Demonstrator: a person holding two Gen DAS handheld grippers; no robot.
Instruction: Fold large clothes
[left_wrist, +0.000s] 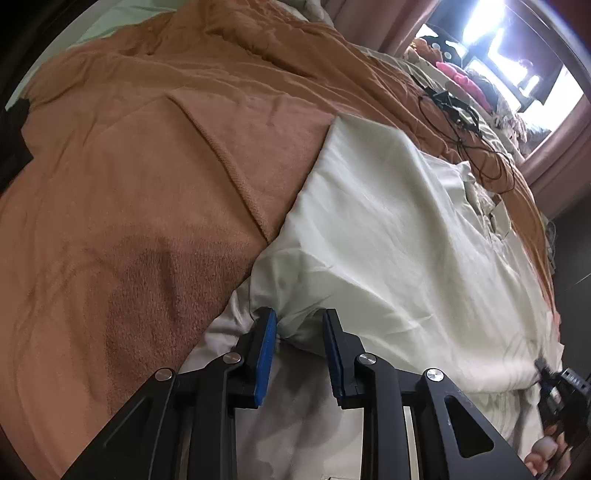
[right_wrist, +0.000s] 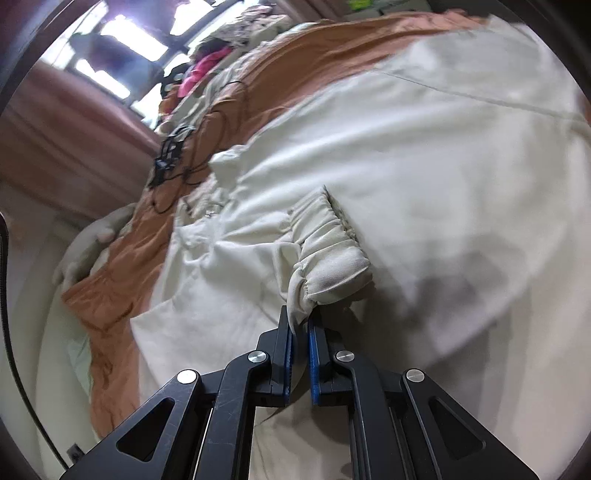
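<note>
A large pale cream garment (left_wrist: 388, 240) (right_wrist: 424, 166) lies spread over an orange blanket (left_wrist: 129, 184) on a bed. In the left wrist view my left gripper (left_wrist: 299, 332) grips a bunched fold at the garment's near left corner, and creases radiate from the pinch. In the right wrist view my right gripper (right_wrist: 300, 332) is shut on the end of a gathered elastic cuff (right_wrist: 332, 251), which stands lifted off the cloth. The right gripper (left_wrist: 550, 380) also shows at the lower right of the left wrist view, with a hand (left_wrist: 543, 454) under it.
Black cables and a small device (left_wrist: 461, 122) (right_wrist: 173, 155) lie on the blanket beyond the garment. Pink and mixed clothes (left_wrist: 454, 74) (right_wrist: 203, 66) are piled near a bright window (left_wrist: 498, 29). The blanket (right_wrist: 110, 295) ends at the bed edge on the left.
</note>
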